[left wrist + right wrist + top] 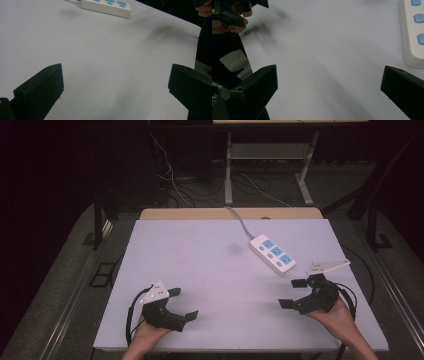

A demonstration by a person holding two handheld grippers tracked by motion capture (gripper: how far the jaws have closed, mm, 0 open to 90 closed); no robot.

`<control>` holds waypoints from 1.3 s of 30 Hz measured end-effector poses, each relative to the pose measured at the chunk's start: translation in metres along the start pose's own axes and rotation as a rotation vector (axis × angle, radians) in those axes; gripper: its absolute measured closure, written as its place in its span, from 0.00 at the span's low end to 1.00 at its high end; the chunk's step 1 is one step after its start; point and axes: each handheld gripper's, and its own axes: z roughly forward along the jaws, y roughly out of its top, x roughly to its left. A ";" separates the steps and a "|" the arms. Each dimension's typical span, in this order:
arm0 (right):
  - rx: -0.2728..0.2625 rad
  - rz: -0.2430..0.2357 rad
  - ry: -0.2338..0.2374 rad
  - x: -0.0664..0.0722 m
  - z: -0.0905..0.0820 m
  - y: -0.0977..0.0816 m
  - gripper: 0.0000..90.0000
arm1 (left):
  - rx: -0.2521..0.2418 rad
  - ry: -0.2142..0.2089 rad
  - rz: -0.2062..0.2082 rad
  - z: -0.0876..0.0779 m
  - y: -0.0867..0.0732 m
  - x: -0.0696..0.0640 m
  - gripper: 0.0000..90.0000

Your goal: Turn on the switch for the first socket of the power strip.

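Note:
A white power strip [272,253] with blue sockets lies on the right half of the white table [215,270], its grey cable running off the far edge. My left gripper [183,304] rests open near the front left, jaws pointing right, nothing between them. My right gripper [292,294] is open at the front right, jaws pointing left, just in front of the strip's near end. In the left gripper view the open gripper [116,85] faces bare table, with the power strip [107,5] far off. In the right gripper view the open gripper [329,85] has the power strip [414,32] at its right.
A wooden board edge [200,213] shows behind the white top. Beyond the table stand metal legs [228,170] of another table, with loose cables on the dark floor. The other hand [227,23] with its gripper appears at the top left of the right gripper view.

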 end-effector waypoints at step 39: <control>0.019 -0.011 -0.002 -0.033 0.006 0.073 0.01 | -0.002 -0.003 -0.002 0.000 0.000 0.001 0.00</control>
